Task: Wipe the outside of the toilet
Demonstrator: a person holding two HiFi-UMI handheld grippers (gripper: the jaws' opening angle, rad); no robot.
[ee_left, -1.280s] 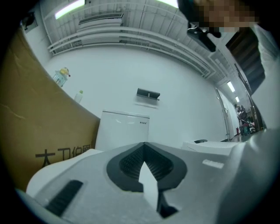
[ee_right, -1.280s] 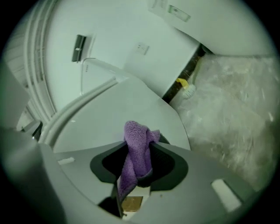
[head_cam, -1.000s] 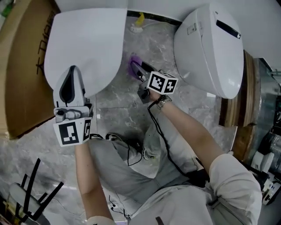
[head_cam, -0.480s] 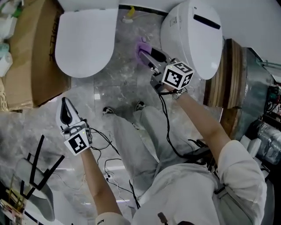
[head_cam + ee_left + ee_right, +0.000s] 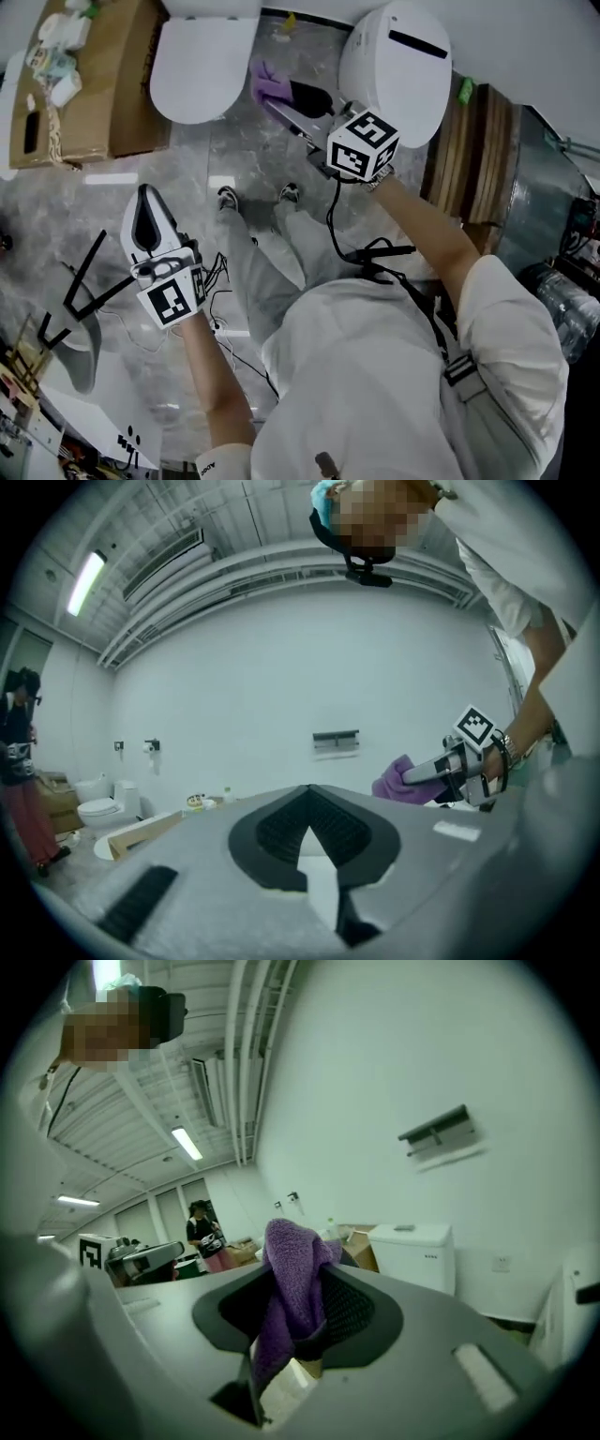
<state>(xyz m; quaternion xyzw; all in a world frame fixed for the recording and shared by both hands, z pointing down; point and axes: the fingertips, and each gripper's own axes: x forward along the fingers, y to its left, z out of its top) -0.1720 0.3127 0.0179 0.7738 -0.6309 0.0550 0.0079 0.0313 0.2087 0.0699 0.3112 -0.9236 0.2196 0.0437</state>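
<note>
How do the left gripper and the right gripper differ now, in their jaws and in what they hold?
The left gripper is shut, with nothing between its jaws; the right gripper clamps a purple cloth. In the head view the left gripper shows over bare floor, while the right gripper shows next to a white toilet. Each carries a marker cube.

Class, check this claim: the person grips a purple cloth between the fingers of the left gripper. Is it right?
Wrong gripper. The purple cloth is gripped between the fingers of the right gripper, as the right gripper view shows. The left gripper is shut with nothing in it.
</note>
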